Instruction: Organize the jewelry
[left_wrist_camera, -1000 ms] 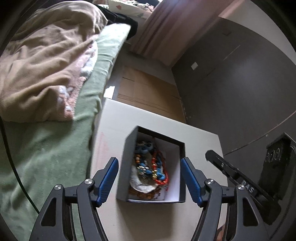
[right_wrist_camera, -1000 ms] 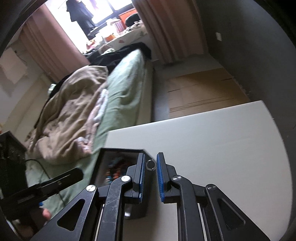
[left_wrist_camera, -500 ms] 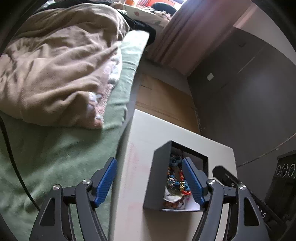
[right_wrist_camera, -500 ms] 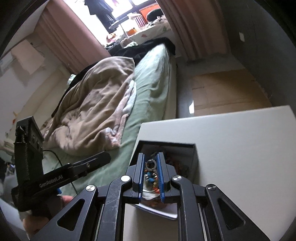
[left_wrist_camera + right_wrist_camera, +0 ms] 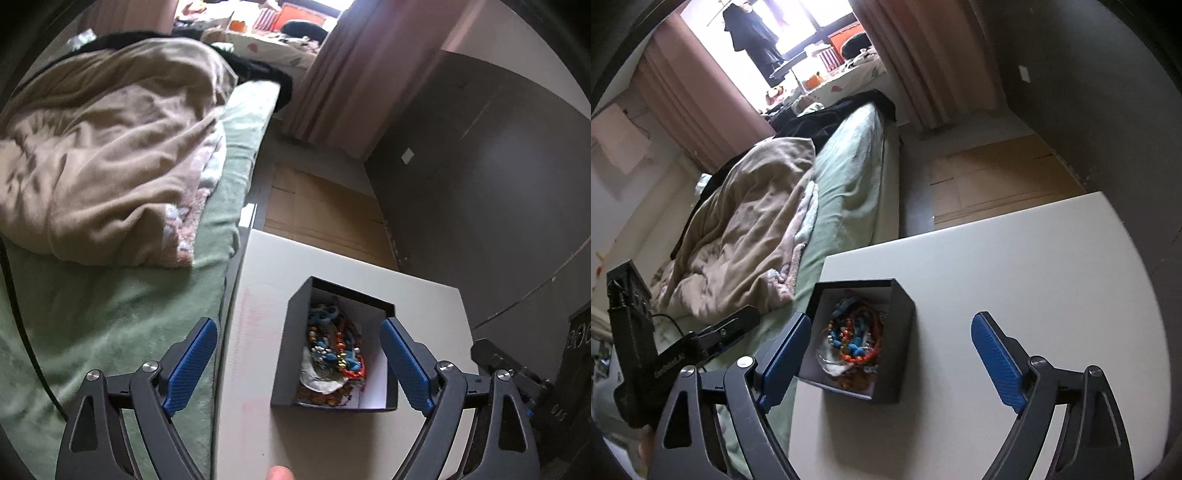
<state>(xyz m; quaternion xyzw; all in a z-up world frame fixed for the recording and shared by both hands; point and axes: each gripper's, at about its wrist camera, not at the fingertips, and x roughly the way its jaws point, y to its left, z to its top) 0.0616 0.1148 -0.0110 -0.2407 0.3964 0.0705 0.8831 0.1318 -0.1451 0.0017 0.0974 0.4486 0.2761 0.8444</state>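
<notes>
Right wrist view showed the jewelry [image 5: 855, 338], a tangle of blue, orange and red beads plus a pale bangle, heaped inside the black box [image 5: 903, 332]. Box sat on the white table [image 5: 1034, 295], near the table's edge on the bed side. Left wrist view gave the same heap [image 5: 334, 354] in the box [image 5: 291, 350], white lining bare on one side.

Right hand-held gripper [image 5: 892, 354] stood wide open, nothing between the pads; its jaws had just been opening. One pad hung at the box's outer wall, the other over bare table. A small ring it carried could not be picked out in the heap, likely dropped in.

Left hand-held gripper [image 5: 299, 363] also wide open and empty, its jaws having just opened further, straddling the box without touching it.

Judgement: drop-off step looked finished or nearly so. To do it well, lift both grippers straight clear so no pad snags a strand or nudges the box toward the edge. Bed [image 5: 110, 314] lay just beside the table; a tipped box would spill there.
</notes>
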